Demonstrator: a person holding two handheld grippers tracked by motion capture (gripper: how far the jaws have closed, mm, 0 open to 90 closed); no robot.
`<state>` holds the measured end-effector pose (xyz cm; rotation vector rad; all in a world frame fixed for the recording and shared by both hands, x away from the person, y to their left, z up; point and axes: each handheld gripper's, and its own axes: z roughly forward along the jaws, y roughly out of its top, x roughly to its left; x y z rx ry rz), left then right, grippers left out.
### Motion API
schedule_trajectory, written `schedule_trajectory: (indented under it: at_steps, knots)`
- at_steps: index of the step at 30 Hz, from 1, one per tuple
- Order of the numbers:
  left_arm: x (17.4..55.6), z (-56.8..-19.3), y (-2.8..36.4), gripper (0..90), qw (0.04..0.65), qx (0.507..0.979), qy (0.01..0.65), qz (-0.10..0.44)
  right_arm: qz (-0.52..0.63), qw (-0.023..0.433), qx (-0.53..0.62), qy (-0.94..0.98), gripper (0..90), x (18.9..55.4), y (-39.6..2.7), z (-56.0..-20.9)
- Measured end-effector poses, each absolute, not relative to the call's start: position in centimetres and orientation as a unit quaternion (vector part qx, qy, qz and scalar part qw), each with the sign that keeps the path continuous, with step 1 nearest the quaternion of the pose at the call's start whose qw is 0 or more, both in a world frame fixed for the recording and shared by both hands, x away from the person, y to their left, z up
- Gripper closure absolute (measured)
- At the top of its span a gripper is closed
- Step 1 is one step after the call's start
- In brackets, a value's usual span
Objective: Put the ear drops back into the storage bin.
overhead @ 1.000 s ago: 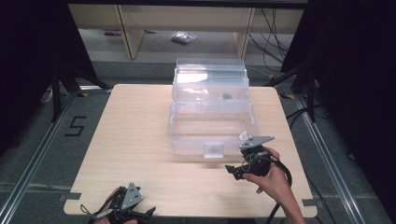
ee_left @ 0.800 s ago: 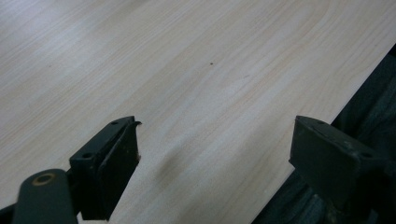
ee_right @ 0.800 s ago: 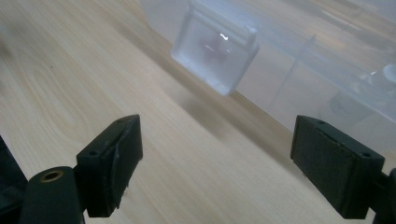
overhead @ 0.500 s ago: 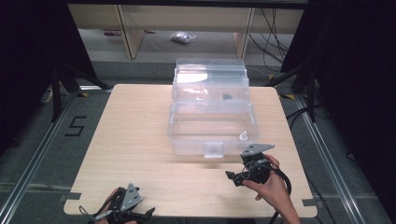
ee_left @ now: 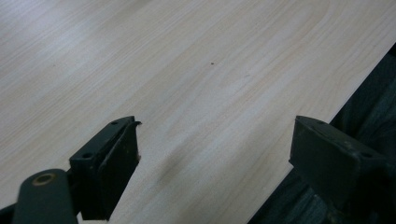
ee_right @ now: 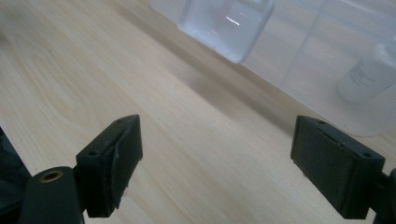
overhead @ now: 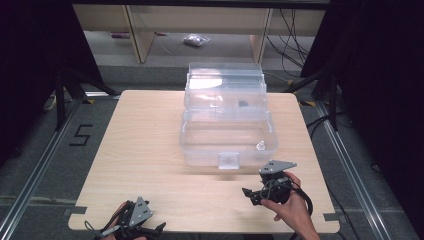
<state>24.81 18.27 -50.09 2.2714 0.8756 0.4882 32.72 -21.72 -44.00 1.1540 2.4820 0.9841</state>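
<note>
From above, a clear box (overhead: 227, 132) with its lid up sits at the centre of the table (overhead: 145, 145), a small bottle (overhead: 260, 146) in its 4 o'clock corner. The right gripper (overhead: 255, 194) is at 5 o'clock, the left gripper (overhead: 150, 231) at 7 o'clock on the near edge. The right gripper view adds the box latch (ee_right: 224, 25) and bottle label (ee_right: 364, 74); its jaws stand apart, empty. The left's jaws also gape, over bare wood.

Wooden table (overhead: 150, 150) with a clear plastic box (overhead: 227, 132) at its centre, lid open; a small white bottle (overhead: 260, 146) stands in the box's near right corner.
</note>
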Motion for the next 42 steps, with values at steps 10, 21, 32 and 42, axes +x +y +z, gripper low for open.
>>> schedule_trajectory:
  at_steps: [10, 21, 32, 42]
  knots:
    - [24.8, -50.1, 18.3, 14.9, 0.322, 0.865, 0.336, 0.185, 0.338, 0.128, 0.376, 0.853, 17.6, 32.2, -21.8, -44.7]
    - [25.0, -50.2, 18.5, 14.9, 0.325, 0.864, 0.335, 0.187, 0.344, 0.119, 0.387, 0.847, 17.6, 31.3, -22.1, -45.3]
    - [25.1, -50.2, 18.4, 14.9, 0.335, 0.864, 0.333, 0.177, 0.35, 0.127, 0.383, 0.845, 17.4, 30.7, -22.4, -46.1]
    - [25.3, -50.3, 18.3, 14.9, 0.346, 0.861, 0.333, 0.172, 0.345, 0.125, 0.38, 0.849, 17.2, 30.4, -22.5, -46.8]
